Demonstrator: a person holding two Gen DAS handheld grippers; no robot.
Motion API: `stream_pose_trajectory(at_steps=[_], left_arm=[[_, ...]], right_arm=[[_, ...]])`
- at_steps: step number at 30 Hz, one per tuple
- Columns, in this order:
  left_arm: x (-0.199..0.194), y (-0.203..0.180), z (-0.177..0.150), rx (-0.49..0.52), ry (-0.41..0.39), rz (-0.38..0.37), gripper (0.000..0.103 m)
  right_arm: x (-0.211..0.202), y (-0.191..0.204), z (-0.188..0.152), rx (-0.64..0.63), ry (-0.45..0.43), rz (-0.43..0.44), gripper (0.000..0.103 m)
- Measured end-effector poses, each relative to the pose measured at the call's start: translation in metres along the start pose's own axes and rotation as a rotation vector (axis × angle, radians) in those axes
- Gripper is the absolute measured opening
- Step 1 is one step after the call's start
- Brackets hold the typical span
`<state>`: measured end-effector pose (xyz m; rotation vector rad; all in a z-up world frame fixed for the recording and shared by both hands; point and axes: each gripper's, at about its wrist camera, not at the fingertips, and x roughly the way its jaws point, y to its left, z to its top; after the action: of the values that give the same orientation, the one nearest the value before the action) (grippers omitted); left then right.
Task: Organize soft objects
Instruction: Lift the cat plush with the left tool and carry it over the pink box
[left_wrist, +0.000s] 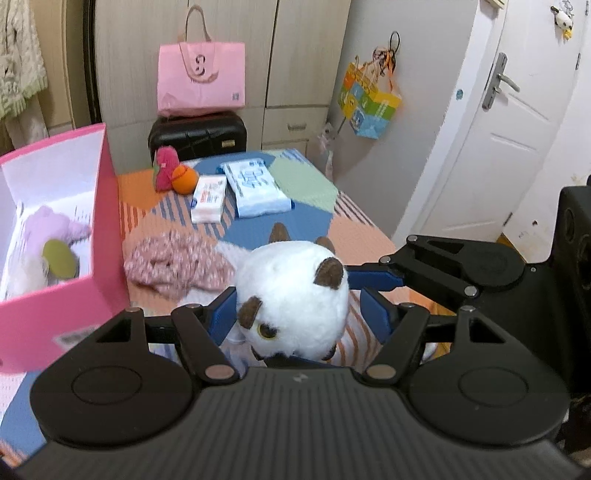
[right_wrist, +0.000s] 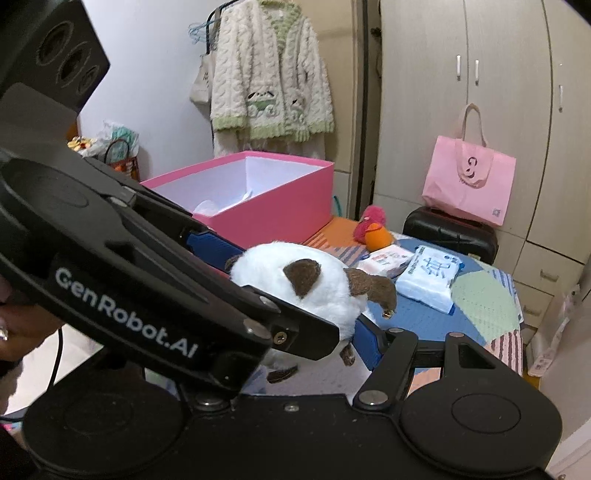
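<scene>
A white plush cat (left_wrist: 295, 299) with brown ears sits between the blue pads of my left gripper (left_wrist: 299, 314), which is shut on its head. My right gripper (left_wrist: 364, 277) reaches in from the right, one blue finger at the toy's far side; its jaws stand apart around the plush (right_wrist: 295, 291). The left gripper's body crosses the right wrist view and hides the right gripper's left finger. A pink box (left_wrist: 55, 236) stands at the left and holds a lilac plush (left_wrist: 55, 236). A pink floral cloth (left_wrist: 173, 262) lies beside the box.
On the patchwork cover (left_wrist: 303, 181) lie a red-and-orange plush (left_wrist: 173, 173), a small tissue pack (left_wrist: 208, 199) and a larger blue-white pack (left_wrist: 255, 188). A black case (left_wrist: 199, 136) with a pink tote (left_wrist: 201, 77) stands behind. A white door (left_wrist: 509, 122) is at the right.
</scene>
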<state>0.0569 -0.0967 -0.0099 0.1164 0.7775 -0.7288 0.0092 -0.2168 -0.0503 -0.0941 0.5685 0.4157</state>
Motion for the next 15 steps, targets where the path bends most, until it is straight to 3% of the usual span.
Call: stream_pose_trajectory(at_steps=[6,15], left_arm=[[-0.026,0.014,-0.005,-0.02,0.062,-0.007,0.07],[-0.072,0.029,-0.019,-0.062,0.101,0.062,0.069]], right_arm=[[-0.012,0.023,0.006,-0.049,0.006,0.051,0.072],[-0.014,0.055,0.024,-0.108,0.025,0.186,0.072]])
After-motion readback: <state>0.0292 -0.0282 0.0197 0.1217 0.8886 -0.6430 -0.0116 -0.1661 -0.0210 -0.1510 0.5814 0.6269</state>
